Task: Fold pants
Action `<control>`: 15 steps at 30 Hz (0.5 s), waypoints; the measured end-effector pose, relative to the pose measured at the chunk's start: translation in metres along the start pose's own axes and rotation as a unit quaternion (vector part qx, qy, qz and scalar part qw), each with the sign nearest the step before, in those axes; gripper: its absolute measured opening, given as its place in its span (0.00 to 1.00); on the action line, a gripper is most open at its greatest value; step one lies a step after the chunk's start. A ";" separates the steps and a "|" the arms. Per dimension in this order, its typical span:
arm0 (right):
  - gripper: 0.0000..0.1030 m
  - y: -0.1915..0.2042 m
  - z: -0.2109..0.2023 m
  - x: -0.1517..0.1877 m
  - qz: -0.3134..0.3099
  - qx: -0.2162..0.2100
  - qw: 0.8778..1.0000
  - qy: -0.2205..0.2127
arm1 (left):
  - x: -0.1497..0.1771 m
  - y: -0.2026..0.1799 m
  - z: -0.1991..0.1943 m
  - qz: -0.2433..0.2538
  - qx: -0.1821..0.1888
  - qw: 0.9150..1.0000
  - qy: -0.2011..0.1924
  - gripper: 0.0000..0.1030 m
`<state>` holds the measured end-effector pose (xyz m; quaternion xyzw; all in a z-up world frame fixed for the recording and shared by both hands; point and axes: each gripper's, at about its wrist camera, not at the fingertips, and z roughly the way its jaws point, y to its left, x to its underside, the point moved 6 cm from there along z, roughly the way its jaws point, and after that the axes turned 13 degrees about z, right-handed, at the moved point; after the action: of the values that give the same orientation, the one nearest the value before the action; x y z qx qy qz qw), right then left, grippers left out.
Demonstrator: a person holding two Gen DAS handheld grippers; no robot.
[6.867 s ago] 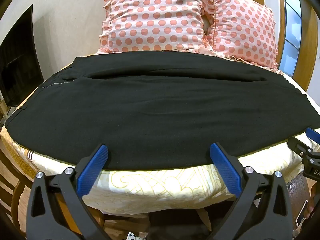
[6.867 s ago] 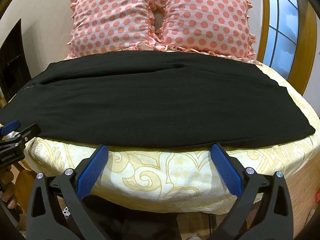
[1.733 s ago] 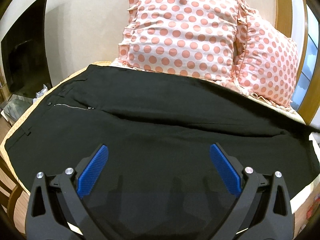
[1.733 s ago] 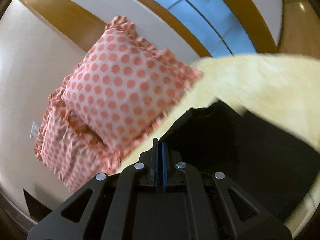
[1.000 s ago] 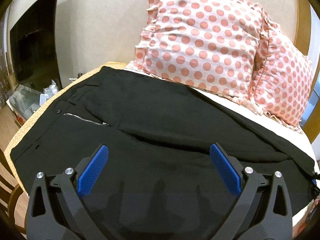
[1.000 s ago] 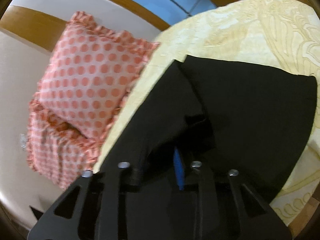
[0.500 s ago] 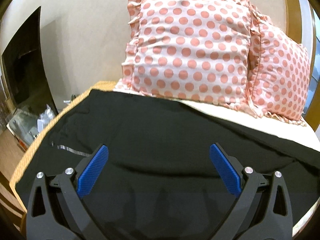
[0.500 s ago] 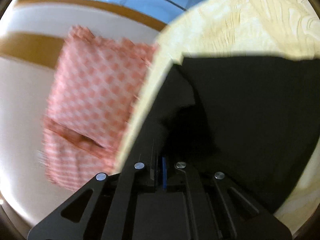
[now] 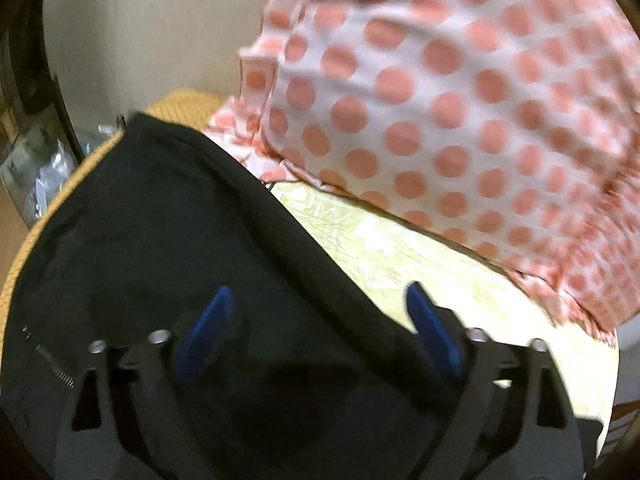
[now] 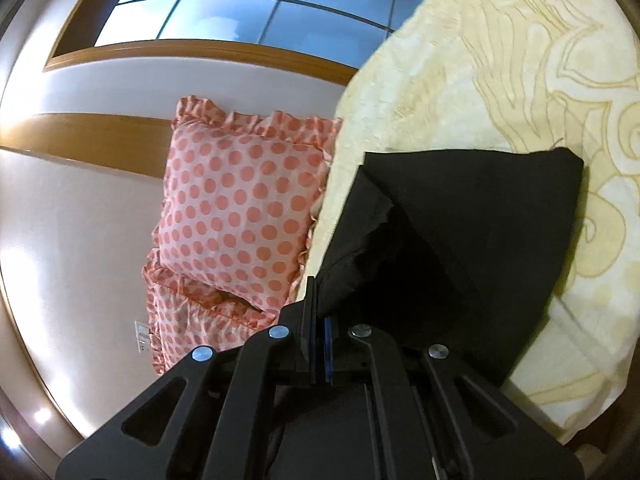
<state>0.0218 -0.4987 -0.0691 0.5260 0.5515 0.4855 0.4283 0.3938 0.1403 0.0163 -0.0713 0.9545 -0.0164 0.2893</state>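
Black pants [image 9: 168, 240] lie across a bed with a cream patterned cover [image 9: 400, 264]. In the left wrist view my left gripper [image 9: 320, 312] is open, low over the waist end, its blue pads [image 9: 208, 320] either side of the pants' far edge; the zip shows at lower left. The view is blurred. In the right wrist view my right gripper [image 10: 318, 304] is shut on the far edge of the pants [image 10: 460, 240] near the leg hems and lifts that cloth off the bed cover [image 10: 520, 80].
Two pink polka-dot pillows [image 9: 460, 112] lean against the wall at the head of the bed, also in the right wrist view [image 10: 240, 208]. A dark screen [image 9: 24, 60] and clutter stand left of the bed. A window [image 10: 248, 12] is behind.
My left gripper has dropped closer to the pants and swung toward their far edge at the waist. My right gripper stays shut on the leg end and has rotated, with the cloth raised.
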 end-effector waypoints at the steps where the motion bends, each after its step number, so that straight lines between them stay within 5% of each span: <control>1: 0.02 0.000 0.001 -0.001 -0.004 0.003 1.000 0.001 | -0.003 0.003 0.009 -0.010 0.002 1.000 0.009 0.74; 5: 0.02 0.006 0.007 -0.004 -0.020 0.011 1.000 0.006 | -0.010 0.031 0.043 -0.080 -0.008 0.996 0.044 0.52; 7: 0.02 0.012 0.015 -0.007 -0.033 0.019 0.999 0.010 | -0.007 0.047 0.045 -0.128 0.020 0.991 0.035 0.21; 8: 0.02 0.015 0.021 -0.010 -0.041 0.026 0.999 0.011 | -0.005 0.054 0.042 -0.147 0.042 0.988 0.028 0.14; 12: 0.02 0.034 0.047 -0.021 -0.077 0.041 0.996 0.017 | 0.013 0.071 -0.004 -0.157 0.071 0.985 -0.011 0.11; 15: 0.02 0.061 0.050 -0.025 -0.105 0.022 0.994 0.016 | 0.046 0.080 -0.078 -0.128 0.064 0.987 -0.076 0.11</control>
<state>0.0834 -0.5209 -0.0180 0.4666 0.6210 0.4338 0.4566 0.3022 0.2124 0.0501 -0.1754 0.9095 -0.1094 0.3607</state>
